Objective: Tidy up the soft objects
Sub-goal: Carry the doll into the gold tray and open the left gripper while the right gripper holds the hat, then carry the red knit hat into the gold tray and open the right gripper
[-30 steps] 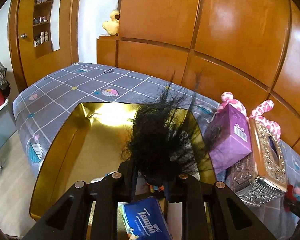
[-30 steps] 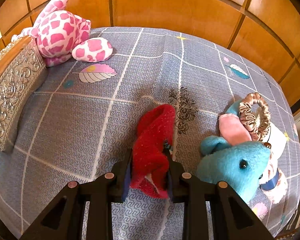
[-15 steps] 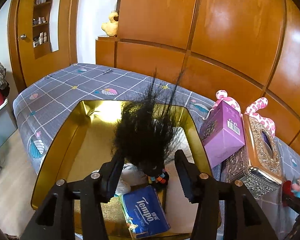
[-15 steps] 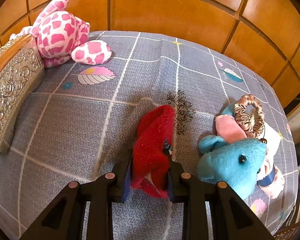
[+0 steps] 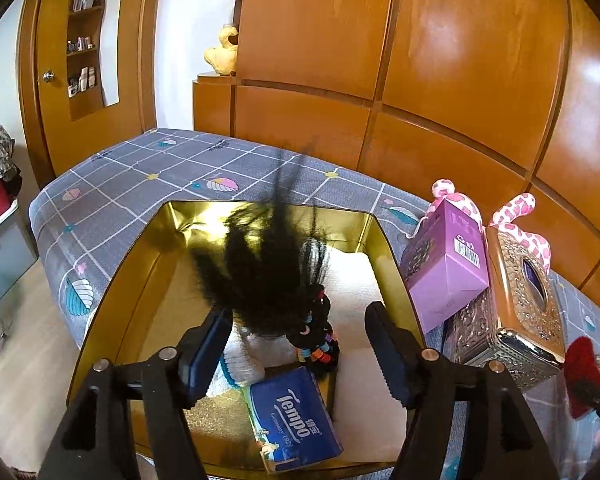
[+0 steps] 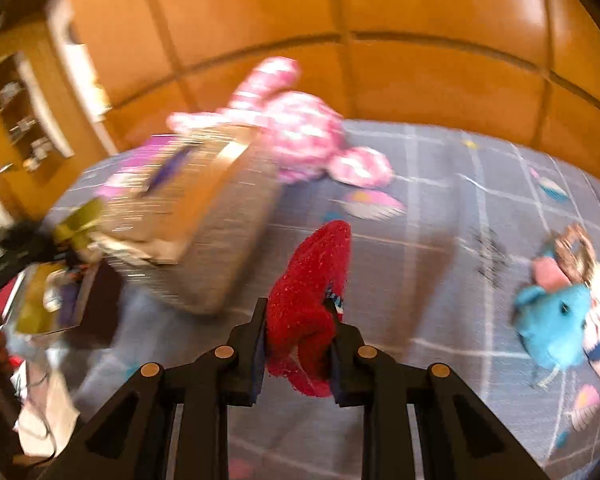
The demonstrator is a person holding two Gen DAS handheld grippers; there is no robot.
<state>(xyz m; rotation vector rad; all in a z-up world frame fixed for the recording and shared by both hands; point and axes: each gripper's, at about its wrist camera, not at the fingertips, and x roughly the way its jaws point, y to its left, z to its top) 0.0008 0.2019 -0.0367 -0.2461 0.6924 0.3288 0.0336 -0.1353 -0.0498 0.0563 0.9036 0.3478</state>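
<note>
The left tool, jaws just spread, has released the black wig over the gold box, while the right tool clenches the limp, light red plush mid-body above the bed, the box toward 9 o'clock.

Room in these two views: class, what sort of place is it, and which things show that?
Probably a bedroom: a bed under a patterned sheet, a wooden headboard behind it, and a pink plush on the bed.

Purple carton against ornate tissue box
</note>
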